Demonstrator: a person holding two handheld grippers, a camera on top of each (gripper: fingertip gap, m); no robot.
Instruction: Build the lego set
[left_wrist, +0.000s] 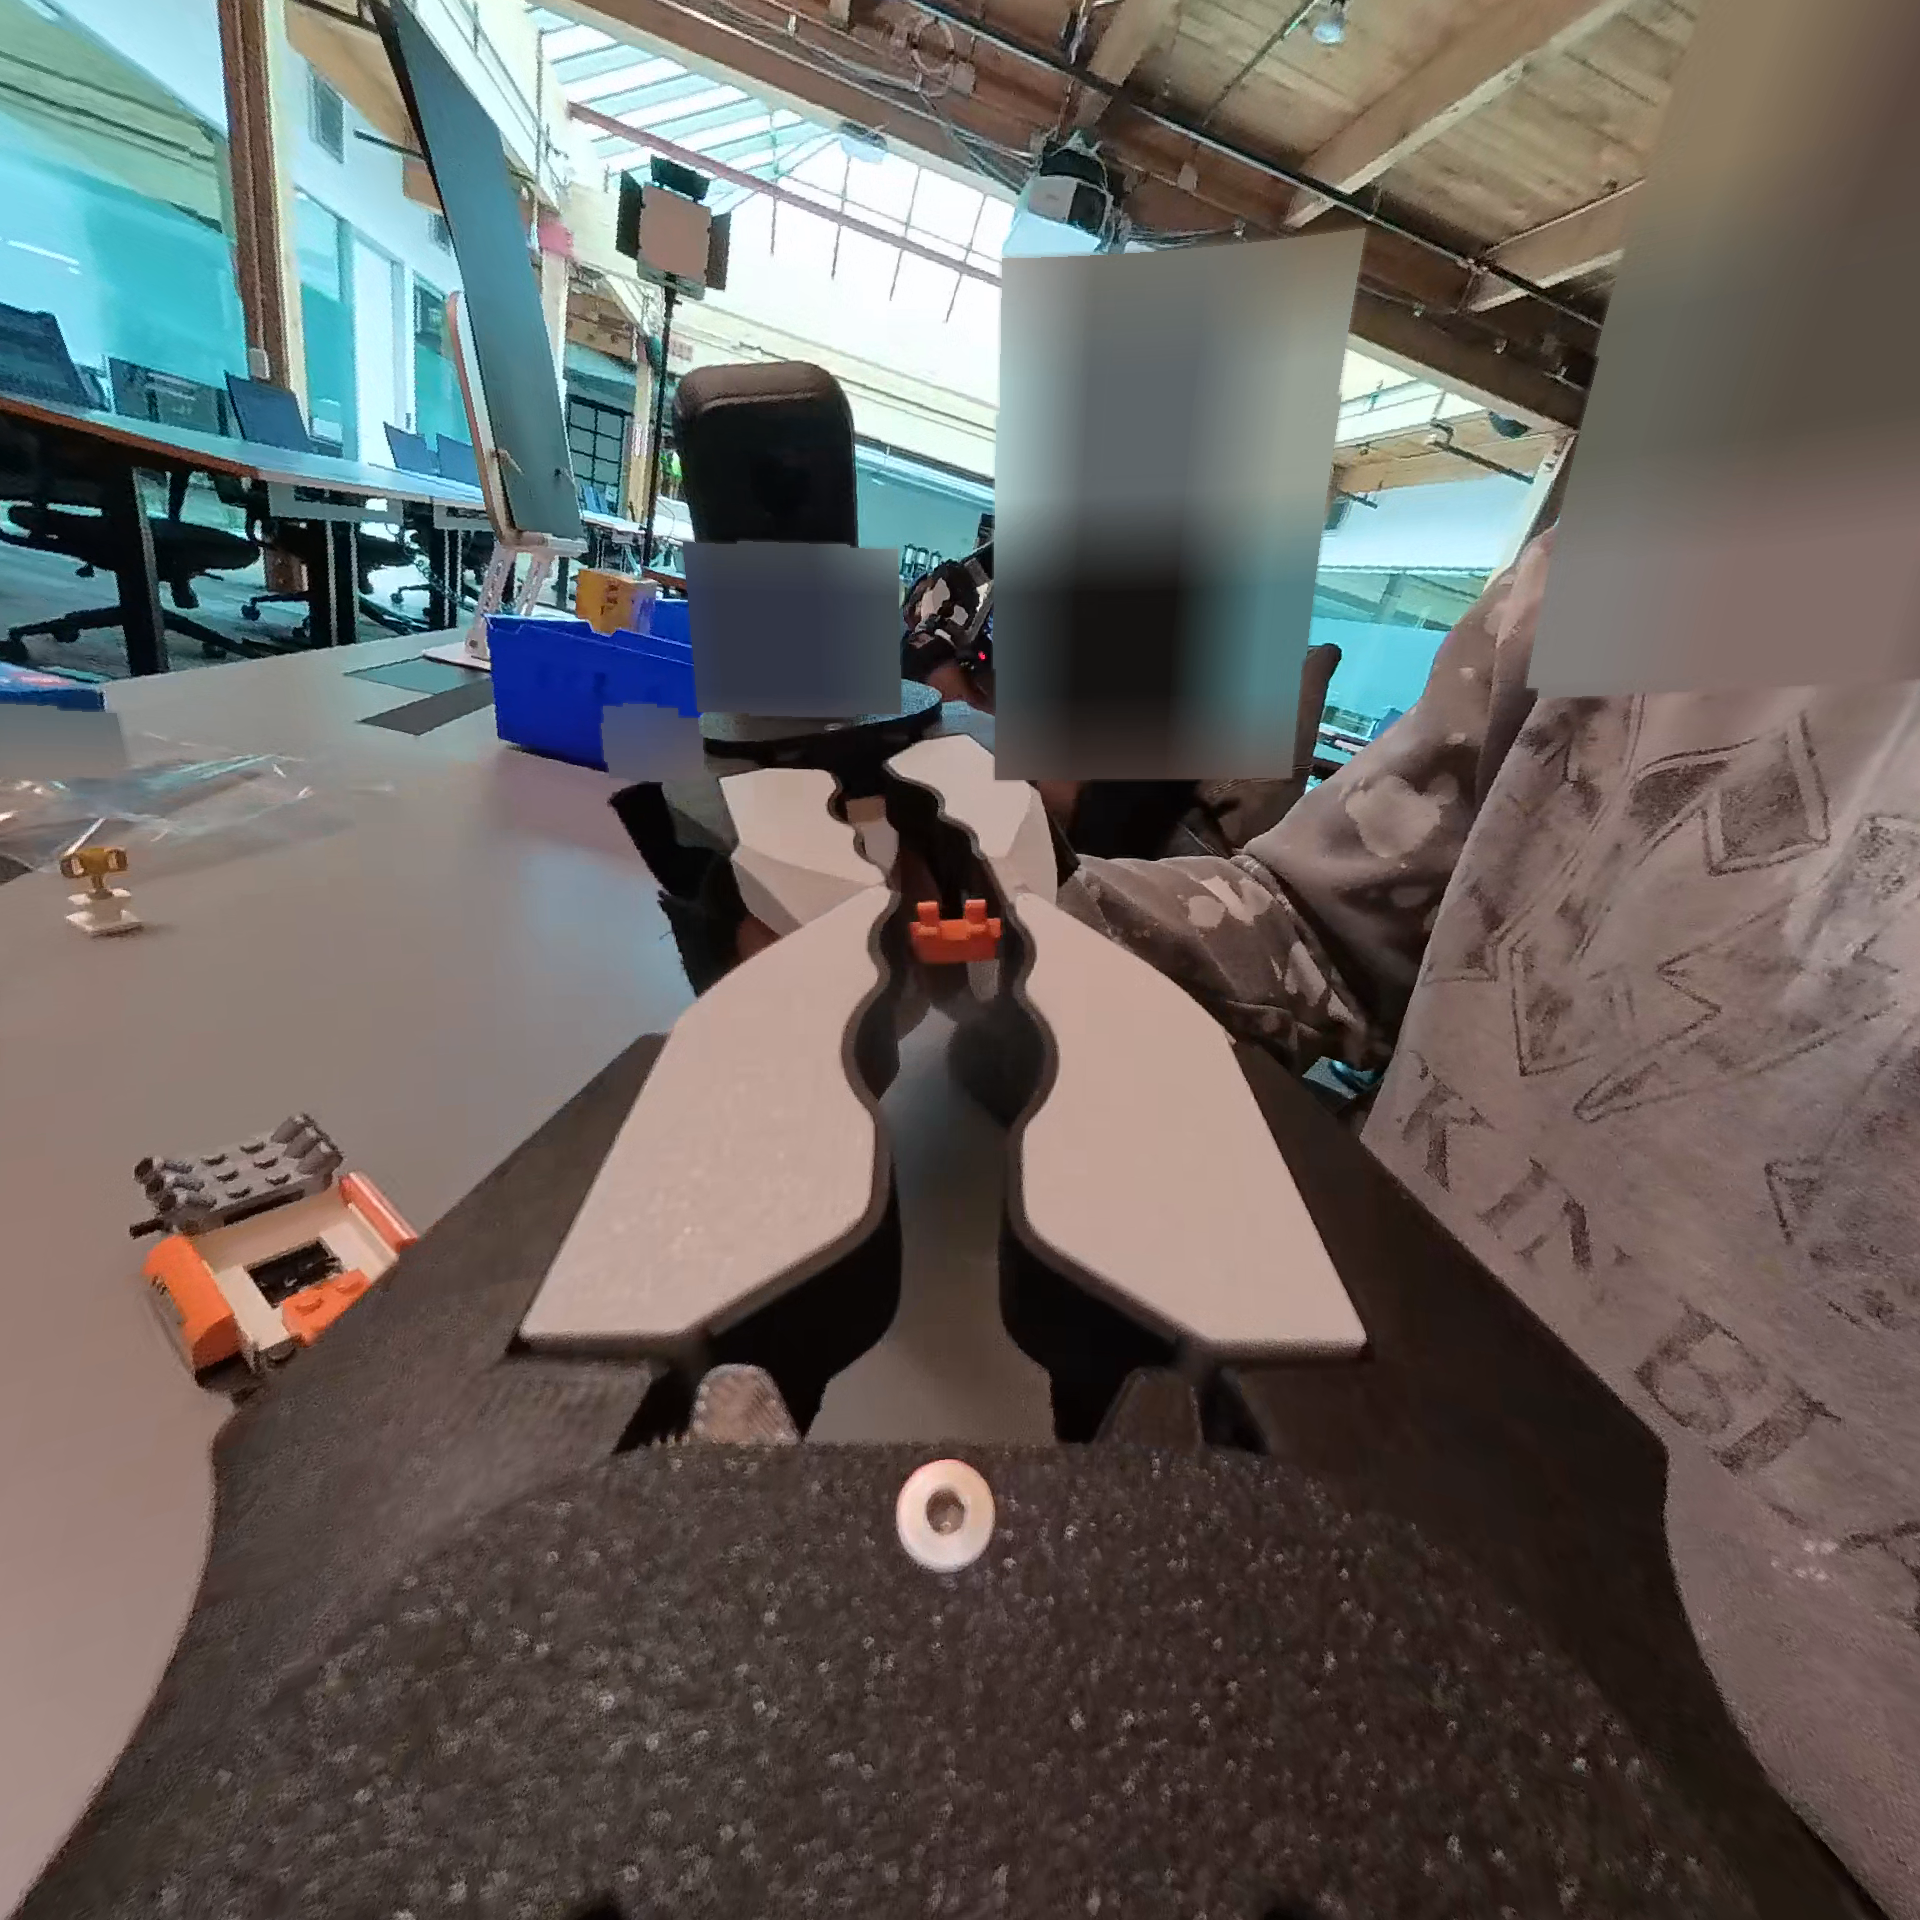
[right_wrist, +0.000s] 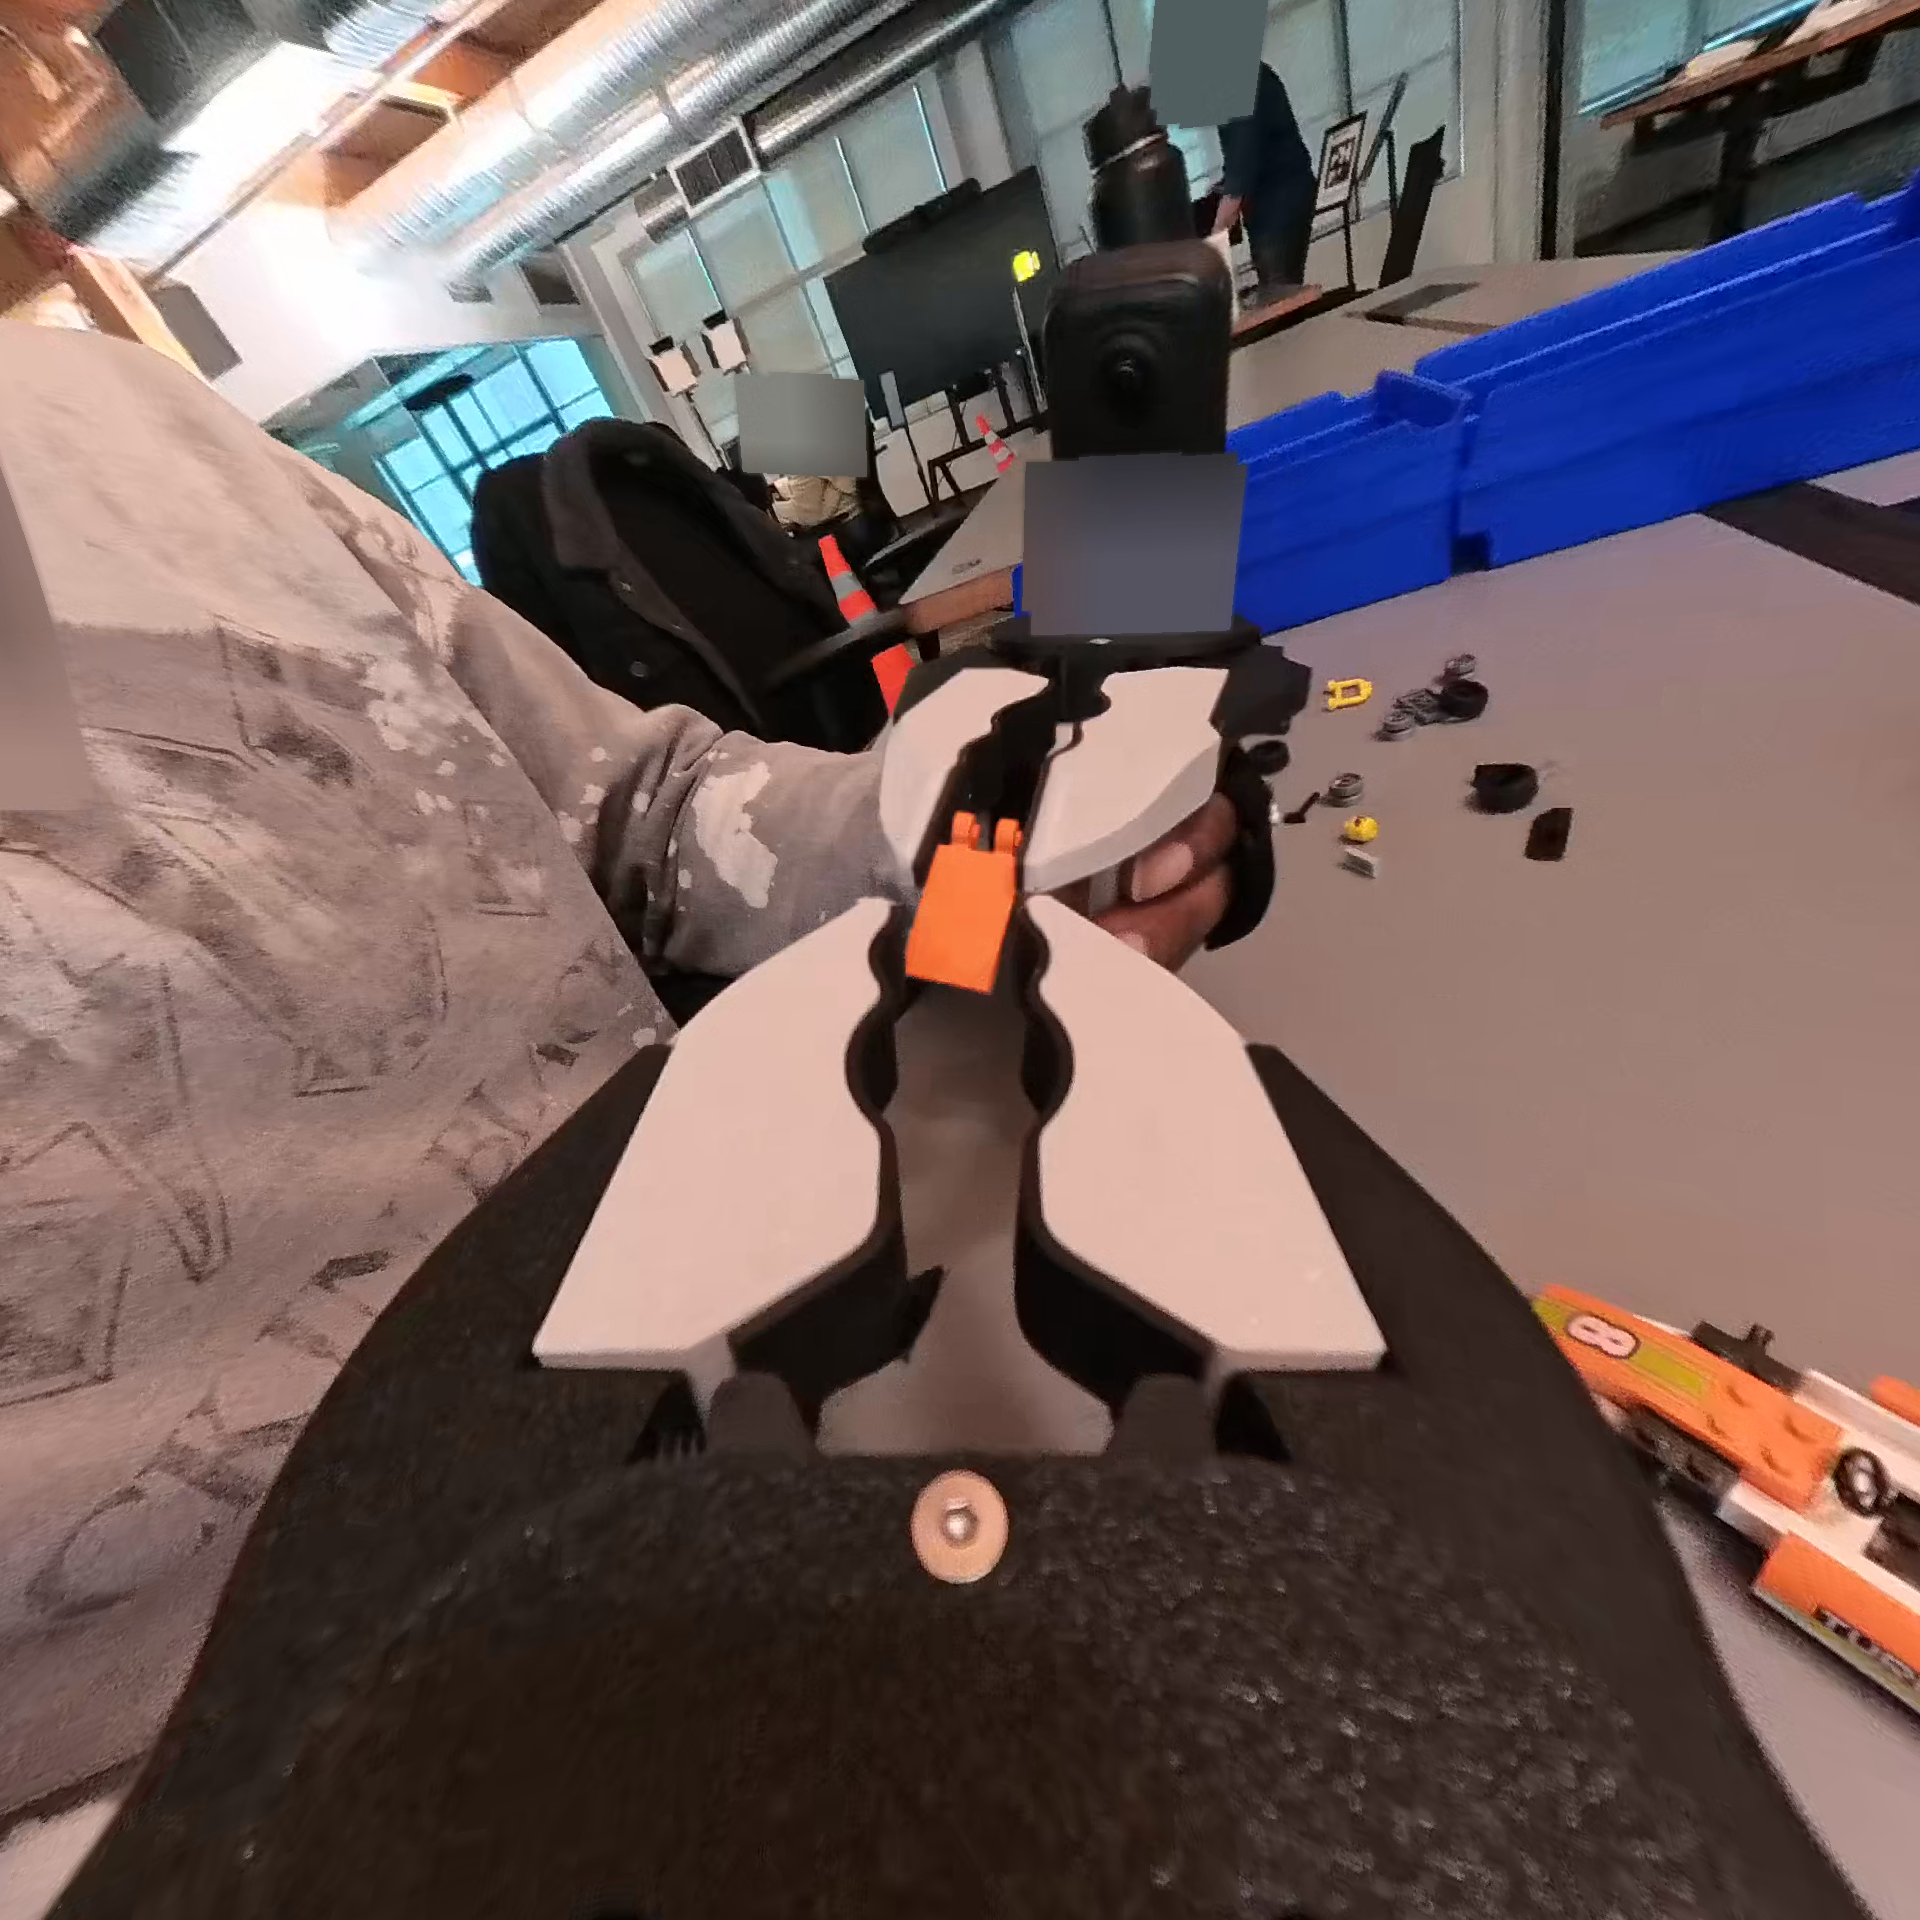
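grippers, two, meet tip to tip: right gripper (right_wrist: 961, 935) and left gripper (left_wrist: 951, 935) fingers pinch one orange brick (right_wrist: 961, 920).

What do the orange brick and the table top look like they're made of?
The orange brick looks like hard moulded plastic, smooth with a slight sheen: crisp edges and round studs. The table top looks like matte grey laminate, even in colour with soft reflections and no grain, though painted board can't be ruled out.

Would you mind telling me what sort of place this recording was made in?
Probably an open-plan office or lab workspace: long desks with black office chairs, a large dark wall screen, exposed silver ceiling ducts, and a studio light panel on a stand.
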